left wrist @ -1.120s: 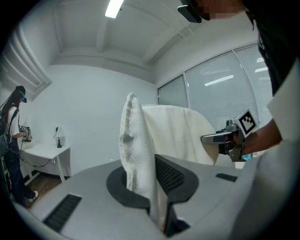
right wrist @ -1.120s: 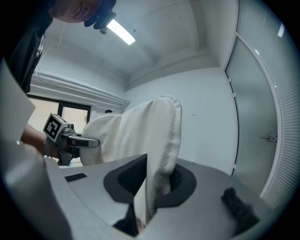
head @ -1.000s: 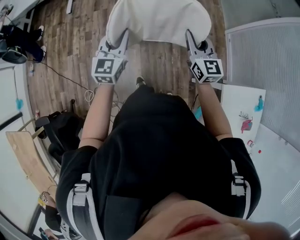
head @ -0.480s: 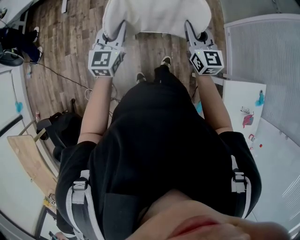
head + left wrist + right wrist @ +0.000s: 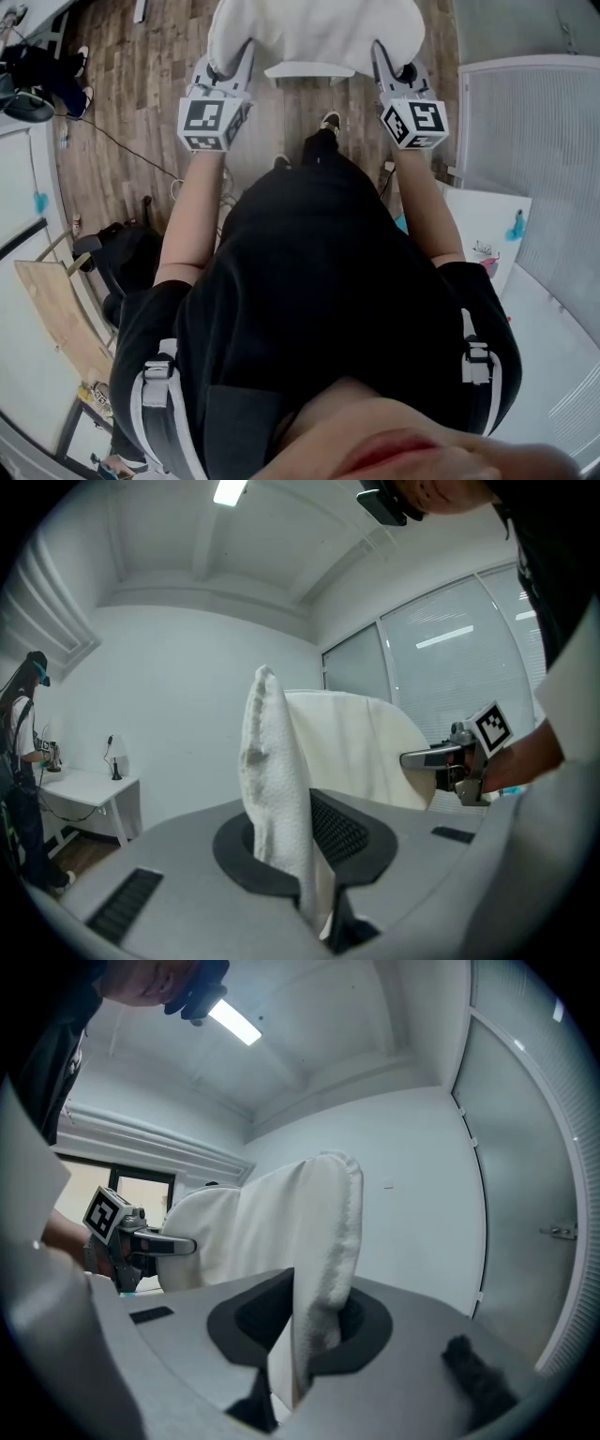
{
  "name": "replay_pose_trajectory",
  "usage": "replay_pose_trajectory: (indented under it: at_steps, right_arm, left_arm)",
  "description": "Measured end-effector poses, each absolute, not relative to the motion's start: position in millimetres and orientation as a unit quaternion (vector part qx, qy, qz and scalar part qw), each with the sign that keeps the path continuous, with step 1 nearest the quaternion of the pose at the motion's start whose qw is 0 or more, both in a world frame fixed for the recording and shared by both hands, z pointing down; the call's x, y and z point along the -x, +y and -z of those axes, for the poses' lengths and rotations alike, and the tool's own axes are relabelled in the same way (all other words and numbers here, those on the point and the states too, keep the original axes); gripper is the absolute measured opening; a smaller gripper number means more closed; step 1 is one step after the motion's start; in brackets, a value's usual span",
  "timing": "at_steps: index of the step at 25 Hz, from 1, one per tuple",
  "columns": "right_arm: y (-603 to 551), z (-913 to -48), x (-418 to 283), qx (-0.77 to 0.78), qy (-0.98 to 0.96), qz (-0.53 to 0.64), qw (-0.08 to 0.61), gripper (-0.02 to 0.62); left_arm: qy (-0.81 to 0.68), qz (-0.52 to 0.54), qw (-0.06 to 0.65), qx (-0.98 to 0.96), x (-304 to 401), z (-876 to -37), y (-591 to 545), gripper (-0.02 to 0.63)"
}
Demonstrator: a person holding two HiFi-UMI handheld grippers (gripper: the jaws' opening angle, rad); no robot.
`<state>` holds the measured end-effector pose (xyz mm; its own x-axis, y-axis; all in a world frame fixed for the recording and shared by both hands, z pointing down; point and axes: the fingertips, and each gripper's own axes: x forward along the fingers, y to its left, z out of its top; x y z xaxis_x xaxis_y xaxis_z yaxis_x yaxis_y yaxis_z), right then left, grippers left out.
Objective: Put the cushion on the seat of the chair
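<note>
White cushion (image 5: 314, 33) held in the air, spanning the gap between the two tools, each clamped on one side edge. Left tool (image 5: 246, 54): jaws narrow, pinching a fold of the fabric that stands up between its pads in the left gripper view. Right tool (image 5: 380, 54): jaws likewise narrow, closed on the opposite edge, the fabric rising between them in the right gripper view. Each gripper view shows the other tool at the far side of the cushion, pointing roughly level. Just under the cushion, between the tools, lies a pale edge (image 5: 309, 70); whether it is the chair seat cannot be told. Below both tools is the wood floor (image 5: 141, 84), with a shoe (image 5: 330, 122) of the person near the right tool. Outside the right tool stands a ribbed white panel (image 5: 525, 141). Well beyond the left tool, a second person (image 5: 23, 761) stands at a white tabletop (image 5: 89, 787).
</note>
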<state>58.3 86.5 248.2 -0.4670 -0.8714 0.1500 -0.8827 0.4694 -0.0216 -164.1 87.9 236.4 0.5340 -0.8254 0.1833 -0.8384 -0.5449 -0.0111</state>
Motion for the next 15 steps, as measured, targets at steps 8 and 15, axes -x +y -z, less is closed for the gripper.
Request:
replay_pose_trajectory:
  at_steps: [8, 15]
  right_arm:
    - [5.4, -270.0, -100.9, -0.496, -0.863, -0.064, 0.063, 0.055]
    - [-46.3, -295.1, -133.0, -0.483, -0.869, -0.081, 0.066, 0.055]
  left_arm:
    - [-0.488, -0.103, 0.053, -0.865, 121.7, -253.2, 13.1, 0.052]
    - [-0.495, -0.126, 0.067, -0.857, 88.6, -274.2, -37.4, 0.052]
